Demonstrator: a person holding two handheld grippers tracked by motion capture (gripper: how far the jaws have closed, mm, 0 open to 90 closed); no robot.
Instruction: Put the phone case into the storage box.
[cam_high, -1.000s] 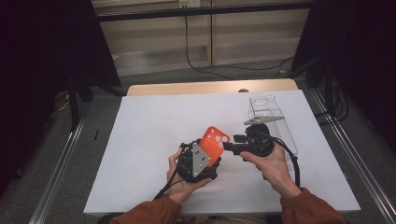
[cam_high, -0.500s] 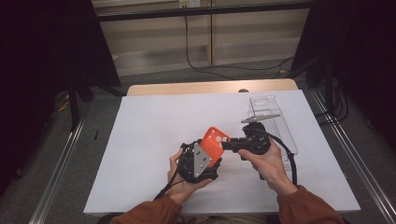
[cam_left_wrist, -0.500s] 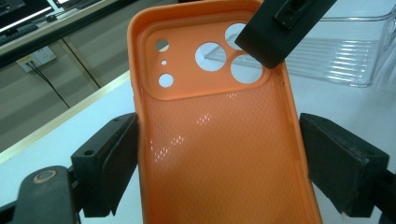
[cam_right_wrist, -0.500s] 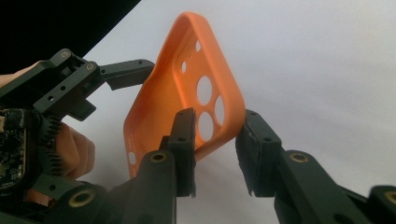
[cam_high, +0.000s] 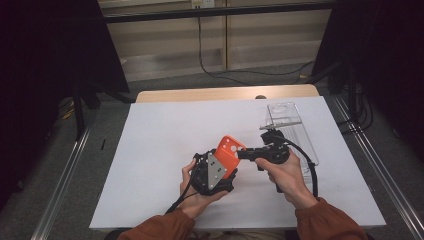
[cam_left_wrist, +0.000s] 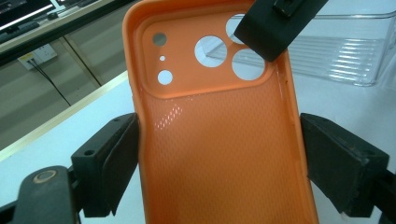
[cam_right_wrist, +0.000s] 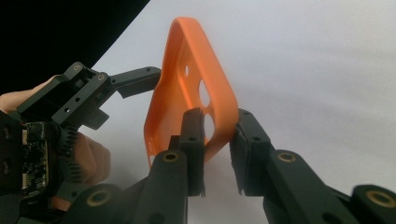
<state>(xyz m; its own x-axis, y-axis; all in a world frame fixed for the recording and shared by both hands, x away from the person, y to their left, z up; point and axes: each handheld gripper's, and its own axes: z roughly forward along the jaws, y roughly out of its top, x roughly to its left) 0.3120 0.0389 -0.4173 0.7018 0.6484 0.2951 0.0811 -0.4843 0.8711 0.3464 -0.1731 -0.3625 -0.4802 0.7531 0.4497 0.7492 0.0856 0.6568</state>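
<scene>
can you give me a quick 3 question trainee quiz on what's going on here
1. Which claw holds the orange phone case across its two long sides?
2. True or false: the right claw has been closing on the case's wall at the camera-cutout end.
3. Multiple choice: the clear plastic bin is a) between the claws, b) on the table behind the right hand, c) on the floor.

Key: 1. the left claw. 2. true. 3. b.
</scene>
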